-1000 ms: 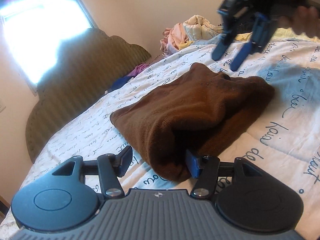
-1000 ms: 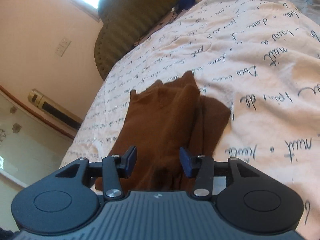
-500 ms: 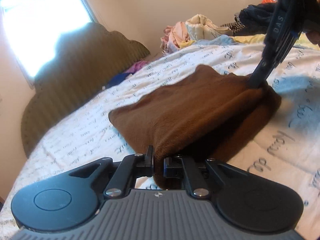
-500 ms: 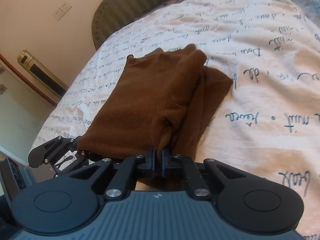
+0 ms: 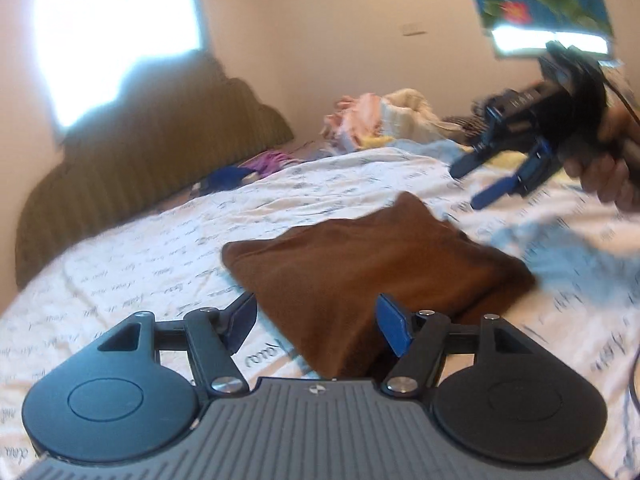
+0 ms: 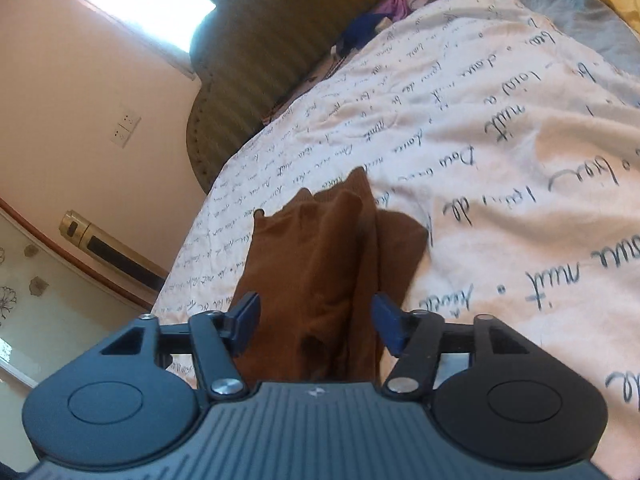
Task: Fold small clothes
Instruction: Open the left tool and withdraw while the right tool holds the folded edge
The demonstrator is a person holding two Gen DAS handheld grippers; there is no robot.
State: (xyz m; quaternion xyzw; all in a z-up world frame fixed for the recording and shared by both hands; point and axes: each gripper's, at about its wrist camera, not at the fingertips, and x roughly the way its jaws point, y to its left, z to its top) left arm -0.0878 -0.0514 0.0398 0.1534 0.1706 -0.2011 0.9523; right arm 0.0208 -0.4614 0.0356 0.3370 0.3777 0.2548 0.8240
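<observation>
A folded brown garment lies on the white bedspread with script print. My left gripper is open, its near corner of the garment lying between the fingers, not pinched. My right gripper is open just above the garment's other end. In the left wrist view the right gripper hangs in the air beyond the garment, open, held by a hand.
A padded olive headboard stands at the bed's far side under a bright window. A pile of loose clothes lies at the far end of the bed. A blue-grey cloth and yellow cloth lie nearby.
Half a second ago both grippers were shut on the garment's edges. Both have now opened and let go; the right gripper has lifted off the garment.
</observation>
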